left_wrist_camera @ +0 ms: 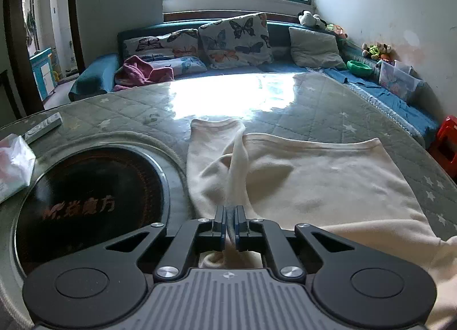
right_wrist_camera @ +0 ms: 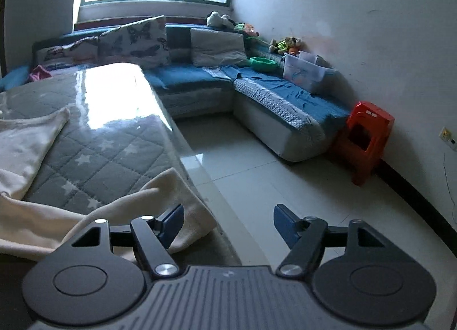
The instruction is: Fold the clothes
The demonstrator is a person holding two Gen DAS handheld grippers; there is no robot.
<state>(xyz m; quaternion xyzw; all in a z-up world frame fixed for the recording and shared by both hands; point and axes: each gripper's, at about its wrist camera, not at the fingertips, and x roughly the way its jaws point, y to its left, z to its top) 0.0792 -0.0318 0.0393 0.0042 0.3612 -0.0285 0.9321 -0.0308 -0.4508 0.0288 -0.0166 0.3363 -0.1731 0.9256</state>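
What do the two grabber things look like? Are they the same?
Yes, they match. The left gripper and right gripper each have black angular link arms with silver round bolts, two big black discs, a ribbed grey body with a small compass-like mark, and blue finger pads.

A cream garment of soft, matt, fleecy cloth lies on a grey quilted table cover under a glossy clear sheet that mirrors the window. At 9 o'clock of the garment sits a round glossy black glass plate. The left gripper is matt black plastic with shiny metal screws. The floor is polished pale tile; a red stool looks like smooth plastic.
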